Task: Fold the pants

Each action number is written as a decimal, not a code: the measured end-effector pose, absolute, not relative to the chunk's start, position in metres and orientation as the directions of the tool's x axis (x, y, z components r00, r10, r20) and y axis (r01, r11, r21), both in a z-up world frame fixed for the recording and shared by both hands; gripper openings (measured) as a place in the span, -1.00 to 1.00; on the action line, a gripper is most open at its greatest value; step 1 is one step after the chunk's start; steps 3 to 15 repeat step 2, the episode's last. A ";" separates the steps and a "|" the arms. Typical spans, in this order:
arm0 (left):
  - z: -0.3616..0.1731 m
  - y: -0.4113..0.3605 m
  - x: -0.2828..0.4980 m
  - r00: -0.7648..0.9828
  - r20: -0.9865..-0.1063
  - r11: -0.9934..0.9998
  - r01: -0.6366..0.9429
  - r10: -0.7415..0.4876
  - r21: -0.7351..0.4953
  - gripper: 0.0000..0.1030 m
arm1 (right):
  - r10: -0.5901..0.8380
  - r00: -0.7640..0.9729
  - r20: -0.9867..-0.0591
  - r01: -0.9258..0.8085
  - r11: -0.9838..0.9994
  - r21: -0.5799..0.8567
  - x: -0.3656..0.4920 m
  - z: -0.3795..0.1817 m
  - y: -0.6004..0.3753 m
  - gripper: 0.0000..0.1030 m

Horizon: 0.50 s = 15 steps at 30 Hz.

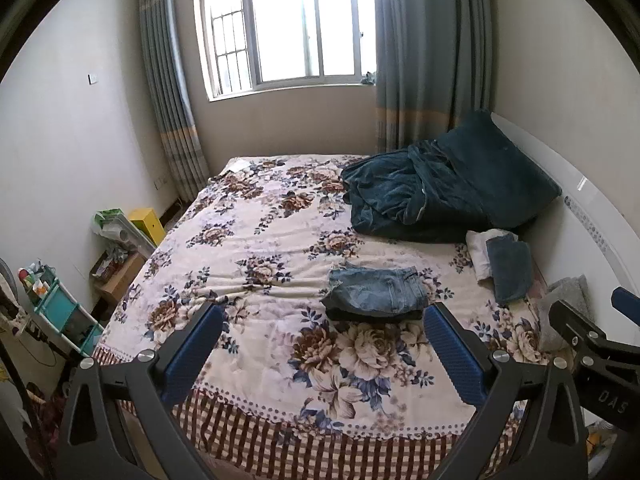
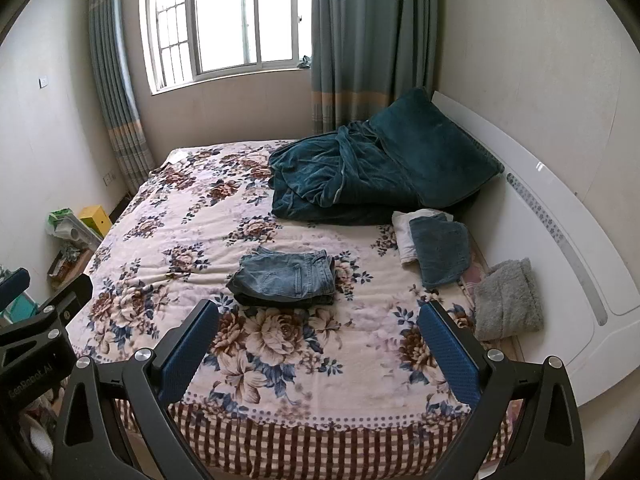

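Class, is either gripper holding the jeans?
No. The folded jeans lie alone on the bed, beyond both open grippers.

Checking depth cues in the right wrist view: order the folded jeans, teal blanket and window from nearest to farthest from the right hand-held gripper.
1. Folded jeans, on the bedspread just ahead, slightly left.
2. Teal blanket, crumpled farther up the bed, toward the right.
3. Window, on the far wall, upper left.

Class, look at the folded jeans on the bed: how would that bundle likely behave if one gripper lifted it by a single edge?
The folded jeans lie in several stacked layers, so lifted by one edge they would probably sag and unfold. Denim looks thick, so the bundle is likely fairly heavy for its size. Pushed across the soft floral blanket, it would probably drag and bunch rather than slide.
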State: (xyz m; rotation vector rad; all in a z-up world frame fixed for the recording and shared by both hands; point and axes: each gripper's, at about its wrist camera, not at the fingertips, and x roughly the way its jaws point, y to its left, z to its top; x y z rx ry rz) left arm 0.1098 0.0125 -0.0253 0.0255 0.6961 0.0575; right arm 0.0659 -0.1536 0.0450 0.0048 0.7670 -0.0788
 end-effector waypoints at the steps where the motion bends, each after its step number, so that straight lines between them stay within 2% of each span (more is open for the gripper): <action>1: -0.025 0.014 0.108 0.766 -0.640 0.998 -0.047 0.064 0.044 1.00 | -0.071 0.718 -0.693 0.074 0.997 -0.026 0.065 0.044 -0.153 0.98; 15: -0.025 0.015 0.107 0.766 -0.640 0.998 -0.046 0.061 0.041 1.00 | -0.069 0.716 -0.694 0.072 0.997 -0.025 0.066 0.045 -0.154 0.98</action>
